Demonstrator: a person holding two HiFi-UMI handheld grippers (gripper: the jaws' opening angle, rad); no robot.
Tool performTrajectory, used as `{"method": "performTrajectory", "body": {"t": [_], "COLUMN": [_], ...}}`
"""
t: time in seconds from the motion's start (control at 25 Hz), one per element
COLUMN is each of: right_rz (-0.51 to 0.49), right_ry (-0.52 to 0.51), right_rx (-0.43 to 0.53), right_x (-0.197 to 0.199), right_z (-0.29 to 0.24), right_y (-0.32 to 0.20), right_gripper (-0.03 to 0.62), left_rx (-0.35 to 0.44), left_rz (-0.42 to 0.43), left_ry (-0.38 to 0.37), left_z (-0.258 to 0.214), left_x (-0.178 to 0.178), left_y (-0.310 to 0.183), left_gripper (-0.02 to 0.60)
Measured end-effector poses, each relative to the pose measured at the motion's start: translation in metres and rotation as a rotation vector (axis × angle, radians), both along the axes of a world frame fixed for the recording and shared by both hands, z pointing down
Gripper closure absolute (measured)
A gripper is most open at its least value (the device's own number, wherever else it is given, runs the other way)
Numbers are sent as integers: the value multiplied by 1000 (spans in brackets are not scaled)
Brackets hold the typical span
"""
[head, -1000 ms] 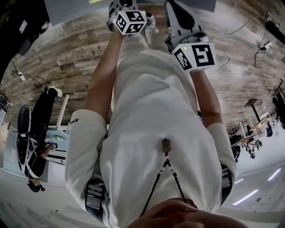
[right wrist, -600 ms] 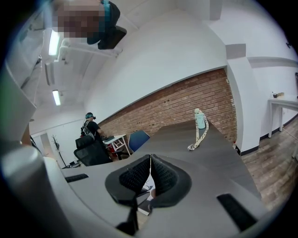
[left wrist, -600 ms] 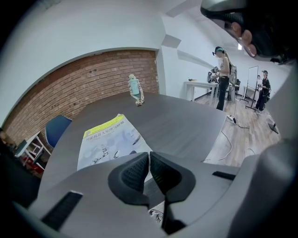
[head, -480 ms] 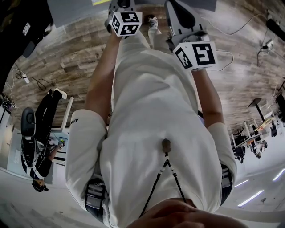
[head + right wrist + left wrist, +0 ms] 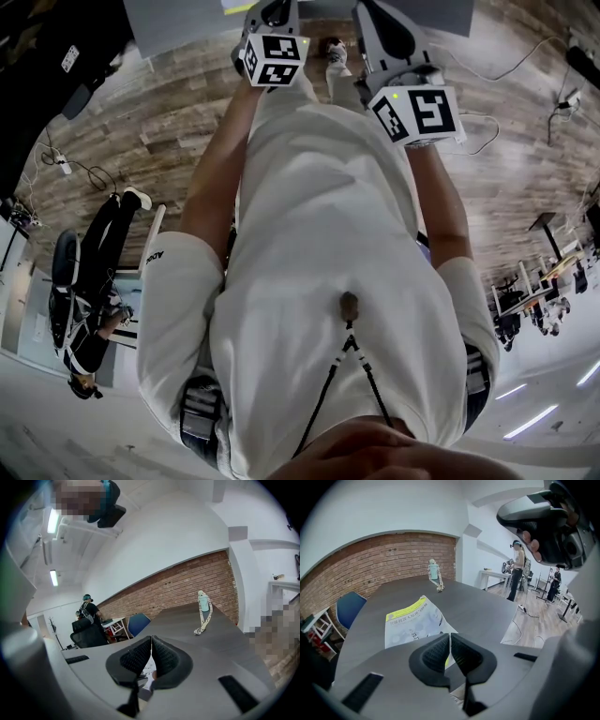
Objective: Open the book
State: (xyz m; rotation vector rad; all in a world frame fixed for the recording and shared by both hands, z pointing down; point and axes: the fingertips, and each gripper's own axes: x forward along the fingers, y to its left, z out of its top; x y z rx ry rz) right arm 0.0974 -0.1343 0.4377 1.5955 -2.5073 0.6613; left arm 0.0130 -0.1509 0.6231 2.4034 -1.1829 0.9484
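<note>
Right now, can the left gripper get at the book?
Probably yes: the book lies flat on the table just beyond the left gripper, with nothing between them. Its jaws are together, so they would need opening first.

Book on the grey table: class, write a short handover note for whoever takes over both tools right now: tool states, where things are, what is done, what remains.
Left tool: jaws shut, empty; the book lies just beyond its tips.
Right tool: jaws shut, empty.
Book: flat on the grey table, cover closed, yellow strip at its far end.
Done: nothing yet. Left: lift the cover and open the book.
</note>
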Motion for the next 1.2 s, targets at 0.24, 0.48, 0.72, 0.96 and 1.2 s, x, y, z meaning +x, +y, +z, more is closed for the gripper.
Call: {"method": "performTrajectory", "body": {"t": [0.24, 0.48, 0.72, 0.96, 1.2], "right_rz": [4, 0, -7, -13, -30], "right_ry": [2, 13, 23, 26, 29], "right_rx": [1, 8, 11, 13, 22], "right_x": [-28, -51, -76, -98, -123], "right_z": [2, -7, -9, -12, -15], "right_y": [-19, -30, -36, -41, -51], "right_gripper": [557, 557, 557, 557, 557], "left_rx": [-11, -18, -25, -32, -43], "left_rz": [12, 7, -6, -29, -47], "left_ry": [35, 62, 82, 88, 79], "left_z": [-6, -16, -18, -19, -17], "left_x": [-28, -55, -81, -109, -138], "left_y": [-7, -12, -14, -17, -22], "left_gripper": [552, 552, 552, 552, 552]}}
